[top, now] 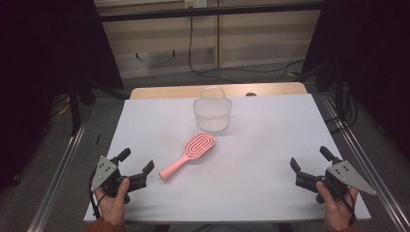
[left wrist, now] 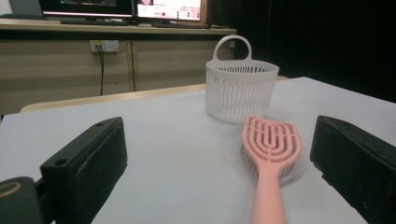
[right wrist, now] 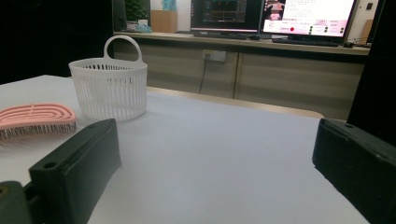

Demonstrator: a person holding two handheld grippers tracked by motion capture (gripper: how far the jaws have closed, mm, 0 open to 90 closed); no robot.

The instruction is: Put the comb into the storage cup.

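The left gripper [top: 137,163] rests near the front left of the white tabletop [top: 270,130], held in a hand [top: 113,203], its jaws spread wide and holding nothing. Just ahead of it and slightly toward its right jaw lies a pink hairbrush [top: 190,153], handle pointing back at the gripper, bristles down on the tabletop. Beyond the brush head, a little apart from it, stands a white slatted basket [top: 212,112] with a loop handle, upright. The right gripper [top: 309,160], well apart at the front right, is also held wide and empty; from it, the brush [right wrist: 35,119] and basket [right wrist: 109,91] sit ahead to its left. Monitors [right wrist: 273,17] glow on a counter beyond.
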